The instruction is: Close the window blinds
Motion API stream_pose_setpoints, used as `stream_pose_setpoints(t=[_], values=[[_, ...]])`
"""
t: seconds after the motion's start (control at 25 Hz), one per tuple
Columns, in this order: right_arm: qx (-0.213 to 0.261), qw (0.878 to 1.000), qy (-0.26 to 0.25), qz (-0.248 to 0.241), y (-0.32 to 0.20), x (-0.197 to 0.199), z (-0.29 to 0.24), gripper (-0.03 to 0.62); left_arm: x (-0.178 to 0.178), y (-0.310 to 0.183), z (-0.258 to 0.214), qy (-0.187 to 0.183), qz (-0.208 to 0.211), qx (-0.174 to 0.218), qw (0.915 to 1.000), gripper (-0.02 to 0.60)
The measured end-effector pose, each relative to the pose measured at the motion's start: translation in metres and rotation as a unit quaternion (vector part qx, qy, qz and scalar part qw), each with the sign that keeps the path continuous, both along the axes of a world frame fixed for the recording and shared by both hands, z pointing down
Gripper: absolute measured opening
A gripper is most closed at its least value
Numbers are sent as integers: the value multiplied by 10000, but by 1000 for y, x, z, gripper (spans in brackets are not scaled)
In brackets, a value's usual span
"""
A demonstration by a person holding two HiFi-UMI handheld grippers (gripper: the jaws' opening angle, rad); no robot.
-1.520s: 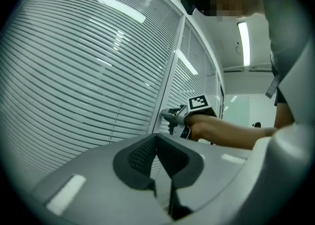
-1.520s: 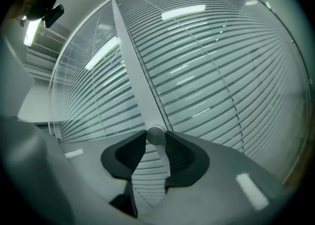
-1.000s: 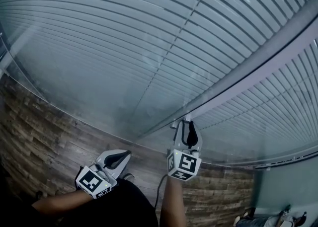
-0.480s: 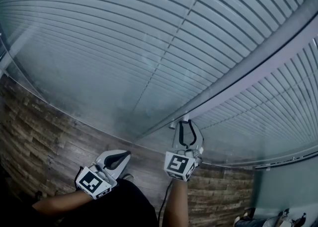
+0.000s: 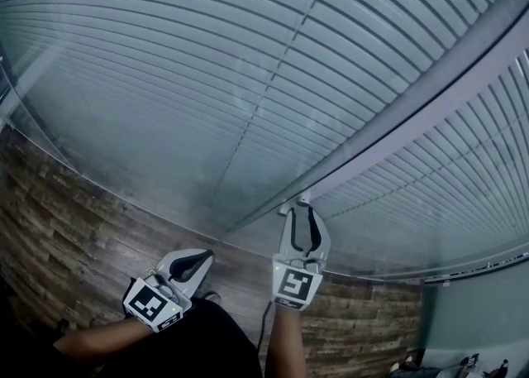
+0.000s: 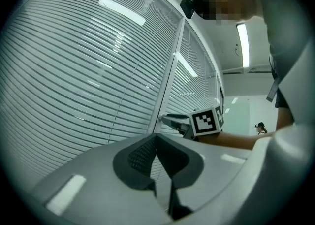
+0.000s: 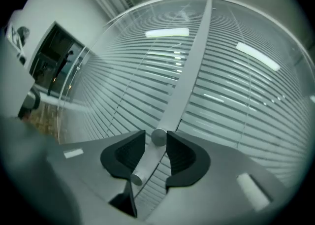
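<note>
right hand-held gripper (image 7: 156, 138) — jaws opening | blinds rod (image 7: 142, 163) between them | left hand-held gripper (image 6: 156, 138) — jaws together

Wood-plank surface (image 5: 58, 211) fills the lower left of head view. Teal wall (image 5: 483, 318) at lower right. Ceiling light strip (image 6: 242, 44) is lit. Distant person (image 6: 259, 128) stands far off, detail too small.
</note>
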State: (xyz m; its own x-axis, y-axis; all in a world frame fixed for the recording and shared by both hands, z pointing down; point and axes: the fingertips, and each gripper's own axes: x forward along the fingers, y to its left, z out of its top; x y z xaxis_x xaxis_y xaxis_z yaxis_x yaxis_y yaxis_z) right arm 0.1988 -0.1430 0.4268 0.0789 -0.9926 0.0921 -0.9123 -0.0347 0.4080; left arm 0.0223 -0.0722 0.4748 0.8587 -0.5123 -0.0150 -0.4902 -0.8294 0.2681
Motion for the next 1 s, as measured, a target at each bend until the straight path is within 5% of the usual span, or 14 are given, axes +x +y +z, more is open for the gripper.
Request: stream_pose_setpoints(t=[0.12,0.28,0.36,1.0], values=[[171,9961,-870,-20,13,-1,7,134,4,1,2,12,-37,-18,10000,-2],[508,9884,-1425,-104,26,-4,3,101,3,3,0,29,-64,34,10000,-2],[597,9868,-1486,-257,28,-6,-2,2,4,2,-2,34,-87,62,9999,-2],[711,9879,-1327,-371,55,-20,-13,0,25,3,-7,59,-206,144,9997,-2]])
